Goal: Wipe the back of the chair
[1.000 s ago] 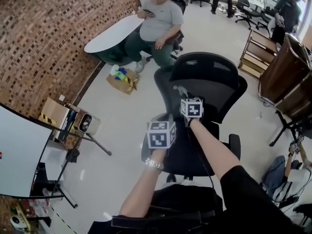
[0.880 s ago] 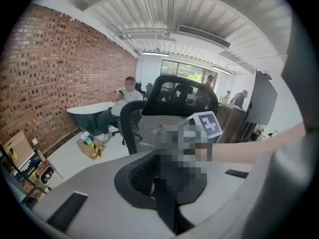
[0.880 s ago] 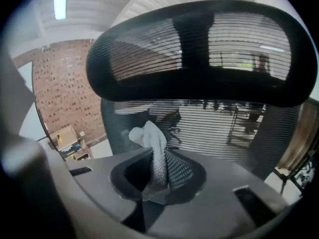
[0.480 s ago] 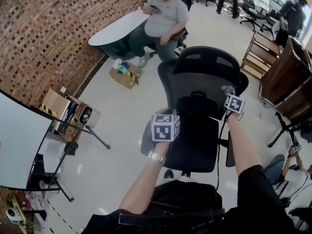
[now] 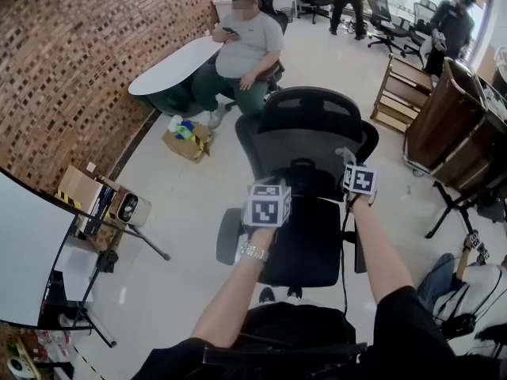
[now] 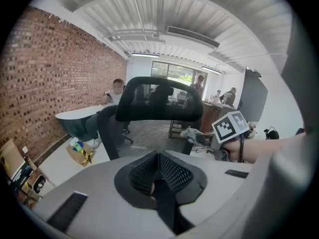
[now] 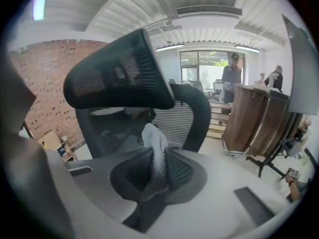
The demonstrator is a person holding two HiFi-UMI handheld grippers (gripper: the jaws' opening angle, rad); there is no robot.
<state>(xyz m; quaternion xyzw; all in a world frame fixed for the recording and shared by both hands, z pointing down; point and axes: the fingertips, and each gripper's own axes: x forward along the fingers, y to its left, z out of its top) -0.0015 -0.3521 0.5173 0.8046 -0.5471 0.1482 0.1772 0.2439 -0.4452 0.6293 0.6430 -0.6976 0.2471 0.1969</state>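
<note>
Gripping a white cloth (image 7: 155, 138), the right gripper (image 7: 154, 159) has its jaws closed on the lower part of the fabric, and the loose end stands up past the fingertips. The left gripper (image 6: 159, 156) has its jaws pressed together with nothing between them. Both are held out on the person's outstretched arms, the left one over the left side of the black office chair (image 5: 305, 232) and the right one at its right edge.

From the right gripper view, the cloth's free end sits in front of the chair's mesh back (image 5: 305, 141), just below the headrest (image 5: 313, 105). Whether it touches the mesh cannot be told. In the left gripper view the cloth shows beside the right edge of that back.

A tripod stand (image 5: 119, 248) rests on the pale floor, well to the left of the chair. Farther off, a cardboard box (image 5: 186, 139) holding colourful items lies on the floor near the brick wall (image 5: 87, 62). Beyond it a seated person (image 5: 245, 50) is at the rounded end of a white counter (image 5: 170, 68), holding a phone. To the right stand a low wooden shelf unit (image 5: 400, 93) and a brown wooden cabinet (image 5: 447, 121). More office chairs and standing people fill the far end of the room.
</note>
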